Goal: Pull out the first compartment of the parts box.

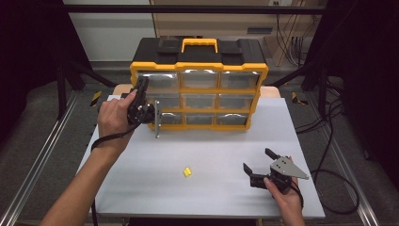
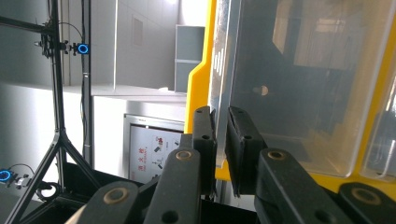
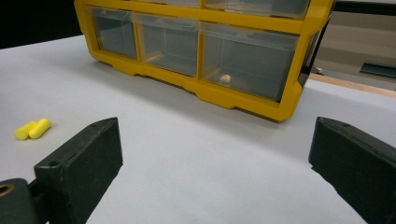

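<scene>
A yellow and black drawer organizer (image 1: 199,89) stands upright at the back of the white table (image 1: 141,188). At its left column, my left gripper (image 2: 221,116) is shut on the thin front edge of a clear drawer (image 2: 299,84). In the high view the left gripper (image 1: 149,112) is held sideways against that drawer. My right gripper (image 1: 258,161) rests open near the table's front right, its jaws (image 3: 215,140) wide apart over bare table. A pair of yellow earplugs (image 1: 187,172) lies on the table left of it, and the right gripper view shows the earplugs (image 3: 32,129) too.
A small beige item (image 3: 225,78) lies inside the bottom right drawer. Black stands and cables surround the table on both sides. A tripod (image 2: 56,140) stands off beyond the left gripper.
</scene>
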A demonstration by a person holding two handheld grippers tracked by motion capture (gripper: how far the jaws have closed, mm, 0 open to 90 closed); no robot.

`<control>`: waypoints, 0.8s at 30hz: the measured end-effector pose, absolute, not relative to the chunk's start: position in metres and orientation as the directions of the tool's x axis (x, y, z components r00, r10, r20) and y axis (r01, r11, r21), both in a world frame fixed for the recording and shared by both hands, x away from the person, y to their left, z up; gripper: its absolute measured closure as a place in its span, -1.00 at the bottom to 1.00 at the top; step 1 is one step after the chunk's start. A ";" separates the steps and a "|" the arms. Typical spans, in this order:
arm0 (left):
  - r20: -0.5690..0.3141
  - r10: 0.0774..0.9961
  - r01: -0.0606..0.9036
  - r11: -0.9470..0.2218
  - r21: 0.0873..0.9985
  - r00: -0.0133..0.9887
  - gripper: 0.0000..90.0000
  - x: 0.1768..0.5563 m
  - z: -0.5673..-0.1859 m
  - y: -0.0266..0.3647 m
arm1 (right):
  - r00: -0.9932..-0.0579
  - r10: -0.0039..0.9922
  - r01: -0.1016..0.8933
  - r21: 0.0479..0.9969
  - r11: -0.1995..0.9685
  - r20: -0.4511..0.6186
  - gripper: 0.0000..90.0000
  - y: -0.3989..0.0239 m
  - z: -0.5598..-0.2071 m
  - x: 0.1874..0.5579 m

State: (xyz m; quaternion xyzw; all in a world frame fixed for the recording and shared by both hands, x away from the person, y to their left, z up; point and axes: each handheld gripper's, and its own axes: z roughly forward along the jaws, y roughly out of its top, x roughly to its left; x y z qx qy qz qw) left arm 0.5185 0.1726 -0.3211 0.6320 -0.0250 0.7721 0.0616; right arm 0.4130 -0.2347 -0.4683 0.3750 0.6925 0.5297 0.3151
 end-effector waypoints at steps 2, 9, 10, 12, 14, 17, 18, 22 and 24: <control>0.979 0.061 -0.126 -0.991 0.037 -0.195 0.82 0.515 -0.321 0.173 | -0.520 0.853 0.187 0.970 0.158 -0.039 -0.93 -0.235 -0.468 0.413; 0.977 0.089 -0.139 -0.988 0.062 -0.194 0.82 0.503 -0.321 0.173 | -0.521 0.853 0.186 0.969 0.161 -0.042 -0.93 -0.234 -0.468 0.413; 0.977 0.093 -0.139 -0.988 0.066 -0.194 0.81 0.502 -0.321 0.174 | -0.521 0.853 0.187 0.969 0.161 -0.041 -0.93 -0.234 -0.468 0.413; 0.976 0.092 -0.140 -0.988 0.065 -0.197 0.81 0.498 -0.322 0.174 | -0.521 0.852 0.186 0.969 0.161 -0.042 -0.93 -0.234 -0.469 0.413; 0.975 0.091 -0.142 -0.988 0.063 -0.201 0.81 0.495 -0.323 0.174 | -0.521 0.852 0.185 0.969 0.162 -0.043 -0.93 -0.234 -0.468 0.413; 0.974 0.101 -0.148 -0.986 0.072 -0.201 0.81 0.491 -0.323 0.175 | -0.521 0.852 0.186 0.969 0.163 -0.043 -0.93 -0.233 -0.468 0.413; 0.974 0.103 -0.151 -0.986 0.072 -0.202 0.81 0.490 -0.323 0.175 | -0.522 0.852 0.183 0.969 0.165 -0.047 -0.93 -0.234 -0.469 0.413; 0.973 0.109 -0.154 -0.985 0.078 -0.204 0.81 0.485 -0.322 0.175 | -0.521 0.852 0.186 0.969 0.164 -0.044 -0.93 -0.233 -0.469 0.413; 0.972 0.112 -0.158 -0.984 0.080 -0.205 0.81 0.483 -0.322 0.175 | -0.521 0.852 0.186 0.969 0.165 -0.045 -0.93 -0.234 -0.469 0.413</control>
